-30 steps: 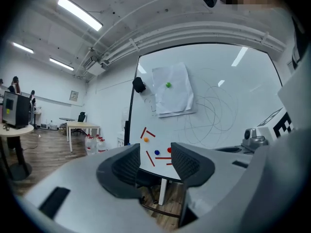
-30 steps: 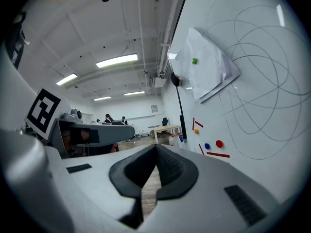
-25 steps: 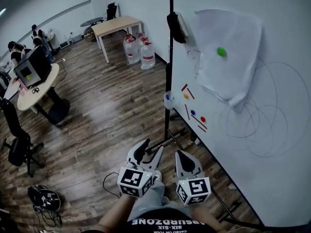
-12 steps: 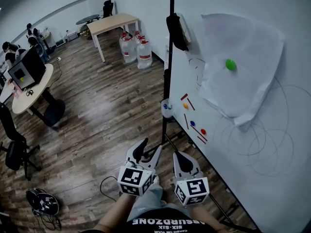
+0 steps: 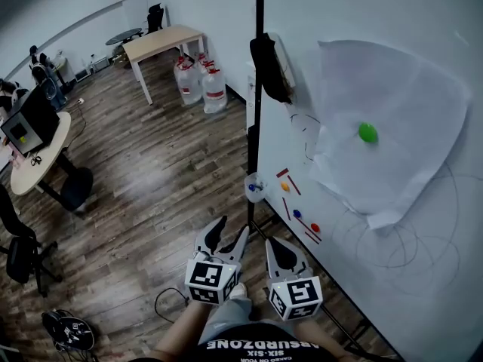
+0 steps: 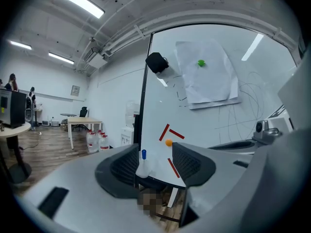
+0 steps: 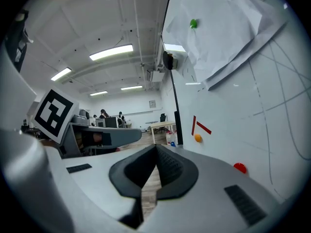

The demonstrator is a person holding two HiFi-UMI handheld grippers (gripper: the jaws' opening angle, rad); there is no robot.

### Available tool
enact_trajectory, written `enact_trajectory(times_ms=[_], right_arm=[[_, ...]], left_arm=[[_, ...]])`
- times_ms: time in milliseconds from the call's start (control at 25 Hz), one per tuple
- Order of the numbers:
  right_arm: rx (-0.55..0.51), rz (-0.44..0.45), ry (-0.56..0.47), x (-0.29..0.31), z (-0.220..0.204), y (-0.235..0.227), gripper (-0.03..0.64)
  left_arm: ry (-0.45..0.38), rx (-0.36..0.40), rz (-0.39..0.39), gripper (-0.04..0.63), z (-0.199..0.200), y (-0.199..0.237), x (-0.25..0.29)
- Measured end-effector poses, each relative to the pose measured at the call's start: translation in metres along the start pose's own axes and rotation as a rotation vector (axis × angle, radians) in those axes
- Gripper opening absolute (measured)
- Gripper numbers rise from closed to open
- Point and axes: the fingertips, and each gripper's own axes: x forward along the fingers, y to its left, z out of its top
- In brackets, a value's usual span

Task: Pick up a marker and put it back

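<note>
Approach: whiteboard [image 5: 339, 21] nearer than a second ago.
My left tool [image 5: 234, 226] gapes empty, my right tool [image 5: 274, 243] is closed on nothing; marker [image 6: 143, 155] stands in its cup [image 6: 142, 170] at the board's edge, ahead.

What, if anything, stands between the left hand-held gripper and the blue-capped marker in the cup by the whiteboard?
Nothing visible does. The left hand-held gripper, jaws open, frames the blue-capped marker, upright in its cup, and only wooden floor shows between them.
</note>
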Motion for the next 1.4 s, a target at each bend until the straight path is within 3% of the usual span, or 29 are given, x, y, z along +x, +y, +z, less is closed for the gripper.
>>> enact_trajectory(times_ms=[480, 1400], right_arm=[[-0.007, -0.029, 0.017, 0.059, 0.014, -0.021, -0.002], [0.009, -0.147, 0.026, 0.102, 0.003, -0.057, -0.002]], left_arm=[[0.058, 0.017, -0.055, 0.221, -0.002, 0.028, 0.067], [0.204, 0.040, -0.163, 0.221, -0.055, 0.042, 0.152]])
